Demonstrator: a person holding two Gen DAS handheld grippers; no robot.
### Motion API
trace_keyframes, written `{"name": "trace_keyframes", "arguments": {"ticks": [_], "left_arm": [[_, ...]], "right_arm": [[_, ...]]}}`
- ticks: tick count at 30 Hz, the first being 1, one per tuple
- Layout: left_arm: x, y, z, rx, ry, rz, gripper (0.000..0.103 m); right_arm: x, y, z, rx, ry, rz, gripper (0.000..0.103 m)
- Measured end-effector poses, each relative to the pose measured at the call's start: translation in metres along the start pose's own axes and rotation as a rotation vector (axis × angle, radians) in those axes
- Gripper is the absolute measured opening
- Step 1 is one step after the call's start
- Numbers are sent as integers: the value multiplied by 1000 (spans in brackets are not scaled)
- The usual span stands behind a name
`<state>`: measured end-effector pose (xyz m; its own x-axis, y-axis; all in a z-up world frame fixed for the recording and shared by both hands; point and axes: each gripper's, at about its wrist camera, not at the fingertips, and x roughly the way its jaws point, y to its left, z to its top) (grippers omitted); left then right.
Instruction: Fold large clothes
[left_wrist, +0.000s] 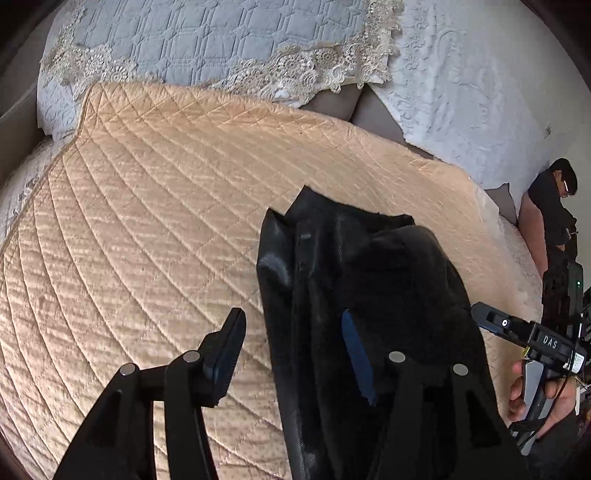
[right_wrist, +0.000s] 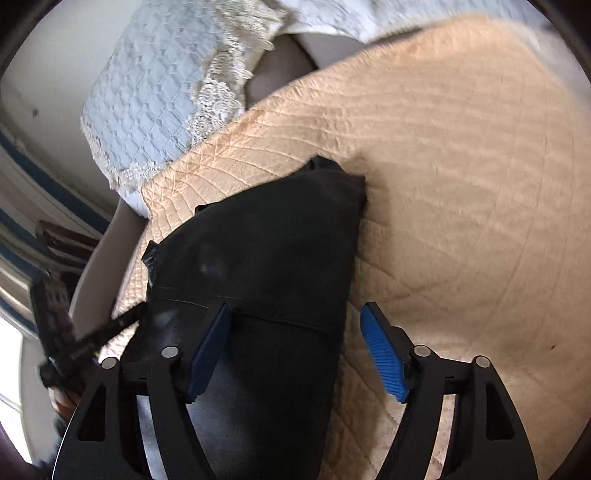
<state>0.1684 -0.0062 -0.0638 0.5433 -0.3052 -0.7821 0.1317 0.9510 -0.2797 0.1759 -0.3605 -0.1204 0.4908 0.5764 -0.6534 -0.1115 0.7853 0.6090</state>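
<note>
Black garment (left_wrist: 369, 295) lies bunched on the peach quilt (left_wrist: 147, 221), its near end cut off below both views. My left gripper (left_wrist: 291, 350) and right gripper (right_wrist: 295, 354) stand open over it, pads clear, gripping nothing.

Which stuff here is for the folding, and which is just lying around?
For the folding:
black garment
left tool, open
right tool, open

Just lying around:
peach quilt
lace-edged blue pillow
white pillow
</note>
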Motion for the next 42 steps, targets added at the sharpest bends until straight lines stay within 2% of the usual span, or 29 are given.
{"name": "trace_keyframes", "arguments": {"ticks": [2, 3, 6, 8, 12, 17, 21, 24, 27, 29, 31, 32, 33, 34, 35, 36, 38, 42], "left_arm": [[4, 9, -11, -44, 17, -25, 61], [4, 13, -15, -81, 26, -53, 61], [-1, 21, -21, -160, 38, -130, 61], [0, 19, -20, -152, 41, -157, 61], [16, 17, -8, -156, 65, -210, 62], [23, 21, -3, -187, 82, -270, 62], [11, 19, -21, -179, 105, -331, 63], [7, 14, -32, -140, 98, -328, 63], [15, 11, -26, -137, 108, -316, 66], [20, 6, -20, -115, 110, -300, 66], [21, -1, -17, -84, 110, -270, 62], [20, -3, -17, -71, 110, -254, 58], [19, -6, -15, -61, 109, -239, 54], [16, -9, -14, -52, 104, -223, 46], [11, -11, -13, -44, 95, -214, 37], [5, -14, -12, -32, 85, -209, 33], [-10, -22, -12, 1, 65, -193, 25], [-40, -34, -22, 37, 29, -185, 21]], "right_arm": [[3, -9, -3, 52, 16, 61, 75], [1, -7, -5, 36, 9, 77, 75], [2, -1, -11, 18, 67, 187, 78], [4, 2, -11, -13, 70, 173, 78], [14, -4, -2, 34, 49, 169, 78], [22, 3, -4, 3, 28, 104, 78], [14, 4, -16, -20, 86, 160, 78], [17, 5, -15, -33, 107, 159, 78], [22, 4, -11, -10, 101, 149, 77], [26, 4, -10, 0, 94, 137, 72], [24, 3, -11, 20, 90, 140, 58], [21, 2, -11, 27, 85, 141, 53], [17, 4, -12, 23, 77, 140, 43], [8, 9, -12, 11, 61, 139, 35], [1, 13, -12, 5, 50, 143, 32], [-6, 18, -12, -2, 42, 147, 28], [-19, 32, -15, -41, 26, 140, 25], [-45, 51, -29, -85, -2, 147, 24]]}}
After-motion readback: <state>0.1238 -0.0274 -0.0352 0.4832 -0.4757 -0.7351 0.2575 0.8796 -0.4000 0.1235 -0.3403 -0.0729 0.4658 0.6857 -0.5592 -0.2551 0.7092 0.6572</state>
